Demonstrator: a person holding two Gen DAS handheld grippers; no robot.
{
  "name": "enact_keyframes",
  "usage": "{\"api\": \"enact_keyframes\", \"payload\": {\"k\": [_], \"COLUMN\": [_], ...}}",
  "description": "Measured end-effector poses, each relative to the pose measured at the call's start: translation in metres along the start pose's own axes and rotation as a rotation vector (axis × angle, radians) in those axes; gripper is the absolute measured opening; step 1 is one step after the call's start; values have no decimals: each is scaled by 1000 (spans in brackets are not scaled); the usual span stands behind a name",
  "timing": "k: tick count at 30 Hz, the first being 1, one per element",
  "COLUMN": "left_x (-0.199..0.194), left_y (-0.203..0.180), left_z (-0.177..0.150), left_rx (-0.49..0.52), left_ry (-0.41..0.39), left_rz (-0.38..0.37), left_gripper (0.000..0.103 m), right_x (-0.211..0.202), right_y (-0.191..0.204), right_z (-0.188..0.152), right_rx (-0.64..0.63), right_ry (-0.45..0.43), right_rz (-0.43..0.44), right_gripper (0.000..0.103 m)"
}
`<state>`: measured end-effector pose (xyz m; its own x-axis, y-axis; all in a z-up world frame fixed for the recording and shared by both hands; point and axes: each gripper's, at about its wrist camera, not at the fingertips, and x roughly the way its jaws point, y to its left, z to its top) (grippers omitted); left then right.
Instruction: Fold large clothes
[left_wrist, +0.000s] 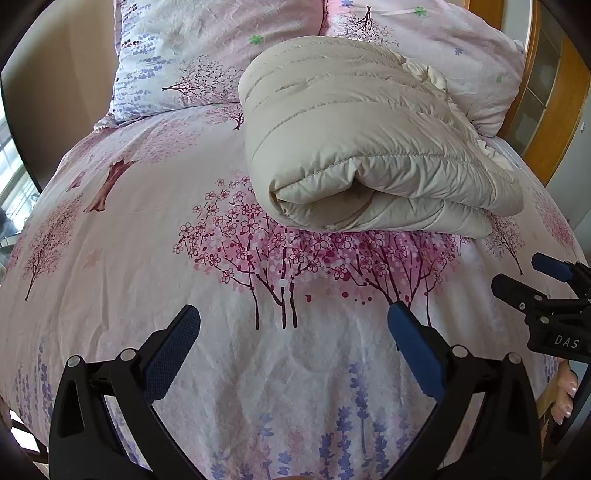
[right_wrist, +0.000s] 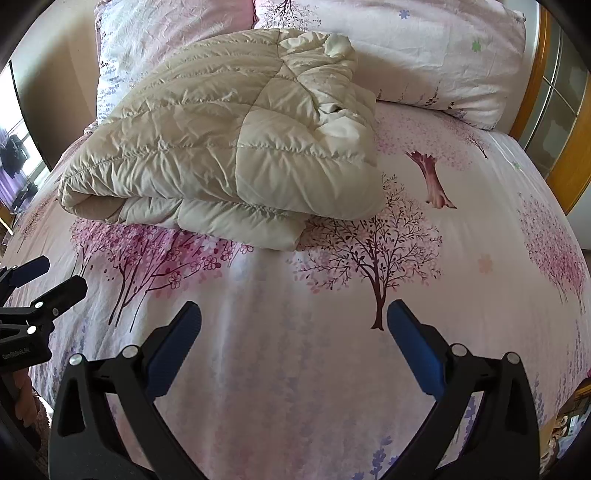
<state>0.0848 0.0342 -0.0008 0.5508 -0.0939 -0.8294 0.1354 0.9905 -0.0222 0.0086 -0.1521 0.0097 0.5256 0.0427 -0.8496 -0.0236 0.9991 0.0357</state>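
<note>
Both pairs of blue-padded fingers are spread wide and pinch nothing: the left gripper (left_wrist: 293, 315) and the right gripper (right_wrist: 293, 314) hang above the bedspread (left_wrist: 122, 280) with bare printed cloth showing between their tips. Each gripper also shows at the edge of the other's view, the right one low on the right side of the left wrist view, and the left one low on the left side of the right wrist view, so the two sit side by side and apart. A person's fingers (left_wrist: 565, 398) curl around the handle of the right gripper.

Ahead of both grippers, well clear of the fingertips, lies the cream quilted coat (left_wrist: 354, 136), folded into a thick padded bundle. Its rolled, doubled edge faces the grippers, and a paler crumpled part of the garment sits at the far right of the bundle. It rests on the pink bedspread printed with blossoming trees, and its far end lies against the two matching pillows (right_wrist: 424, 48) at the head of the bed. A wooden frame (right_wrist: 532, 92) borders the bed on the right
</note>
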Motion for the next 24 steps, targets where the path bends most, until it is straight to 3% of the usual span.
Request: {"api": "enact_keyframes", "payload": {"k": [24], "left_x": [2], "left_y": [-2], "left_z": [0], "left_rx": [-4], "left_ry": [1], "left_rz": [-10], "left_gripper": [102], "right_x": [7], "right_y": [1], "right_z": [-2], "right_rx": [13], "right_ry": [17], "right_rz": [6], "right_gripper": [101]}}
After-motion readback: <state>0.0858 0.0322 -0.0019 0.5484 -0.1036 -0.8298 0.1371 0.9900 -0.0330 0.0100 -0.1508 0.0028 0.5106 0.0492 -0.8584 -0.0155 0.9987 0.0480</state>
